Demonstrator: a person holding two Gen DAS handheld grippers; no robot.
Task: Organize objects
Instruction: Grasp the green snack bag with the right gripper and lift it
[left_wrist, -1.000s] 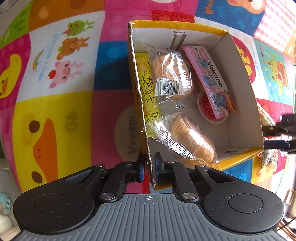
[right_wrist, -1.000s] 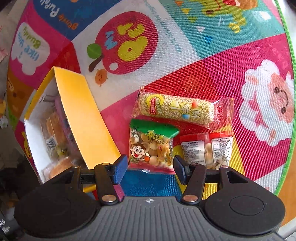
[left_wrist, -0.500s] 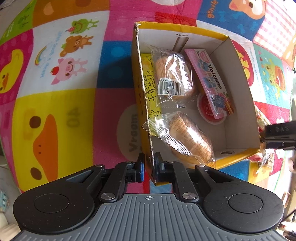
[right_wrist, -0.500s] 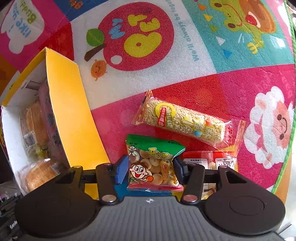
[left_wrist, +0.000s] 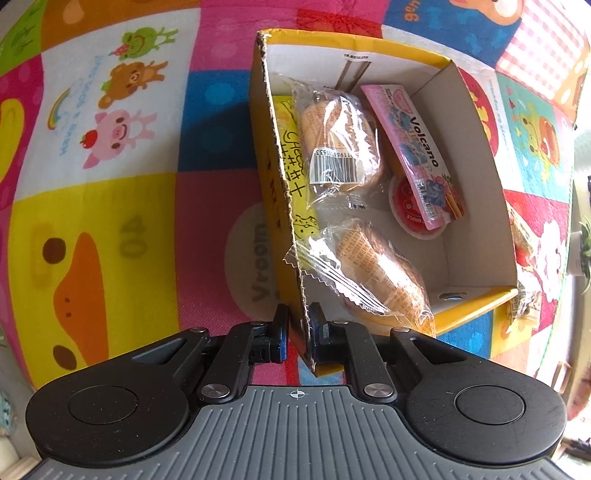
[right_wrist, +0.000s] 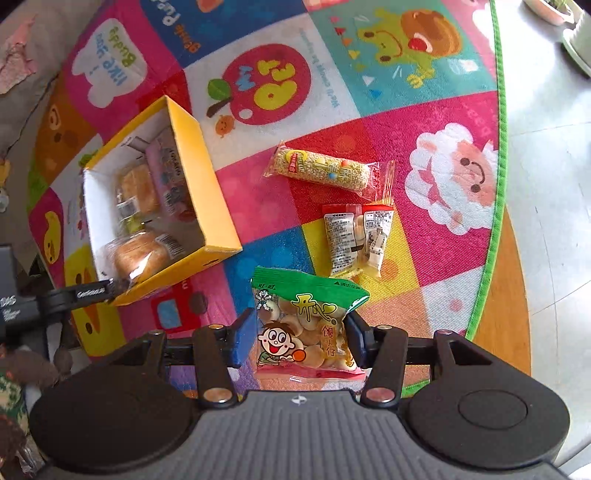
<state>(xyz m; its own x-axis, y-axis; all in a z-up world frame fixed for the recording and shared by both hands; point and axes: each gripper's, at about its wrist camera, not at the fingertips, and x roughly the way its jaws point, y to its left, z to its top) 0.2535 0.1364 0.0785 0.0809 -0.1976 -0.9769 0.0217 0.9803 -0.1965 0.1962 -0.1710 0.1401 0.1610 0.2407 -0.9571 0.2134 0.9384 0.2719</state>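
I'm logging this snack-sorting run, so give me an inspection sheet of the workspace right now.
Surface: colourful play mat.
Job's things: yellow box holding wrapped buns and a Volcano pack; cereal bar and clear-wrapped snack on the mat.
Clutter: nothing seen.
Grippers: left gripper clamps the box wall; right gripper holds the green biscuit bag, lifted.
Cables: nothing seen.
Surroundings: bare floor, plant pots at top right.

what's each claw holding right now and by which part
The left claw is clamped on the near corner of the yellow cardboard box's side wall. The right claw grips the green-topped biscuit bag by its two side edges.
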